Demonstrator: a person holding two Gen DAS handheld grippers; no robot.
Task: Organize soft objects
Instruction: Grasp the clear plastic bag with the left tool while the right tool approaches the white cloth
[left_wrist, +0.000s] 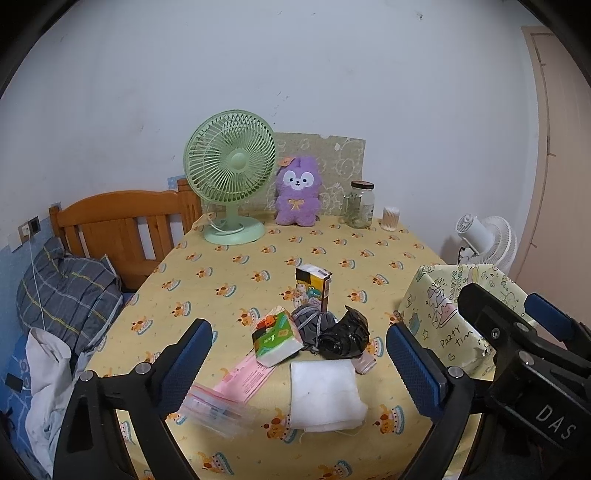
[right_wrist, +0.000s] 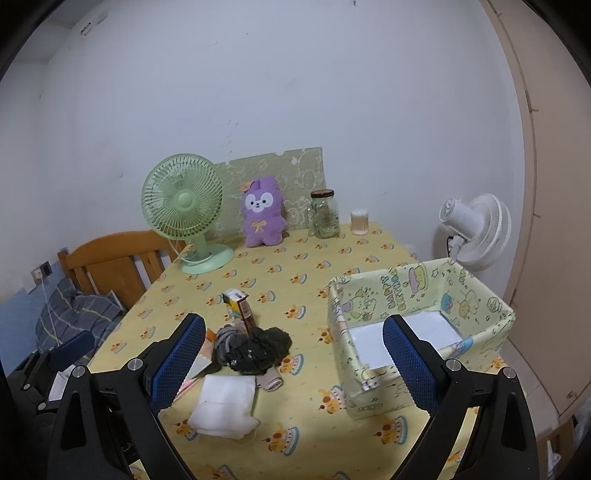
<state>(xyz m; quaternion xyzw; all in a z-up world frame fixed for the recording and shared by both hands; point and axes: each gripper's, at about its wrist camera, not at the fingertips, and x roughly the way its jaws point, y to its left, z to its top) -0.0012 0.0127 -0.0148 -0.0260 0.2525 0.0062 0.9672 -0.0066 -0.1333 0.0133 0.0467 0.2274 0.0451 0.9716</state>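
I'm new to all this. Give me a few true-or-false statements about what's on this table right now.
1. Both tongs, left and right, are open and hold nothing. True.
2. The purple plush toy lies in the patterned box. False: it stands by the wall, next to the green fan.
3. The glass jar is lying on its side. False: it stands upright.
4. A folded white cloth lies on the table near the front edge. True.

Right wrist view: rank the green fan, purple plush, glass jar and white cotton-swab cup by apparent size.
1. Green fan
2. Purple plush
3. Glass jar
4. Cotton-swab cup
All stand along the table's far edge, so nearness hardly skews the order.
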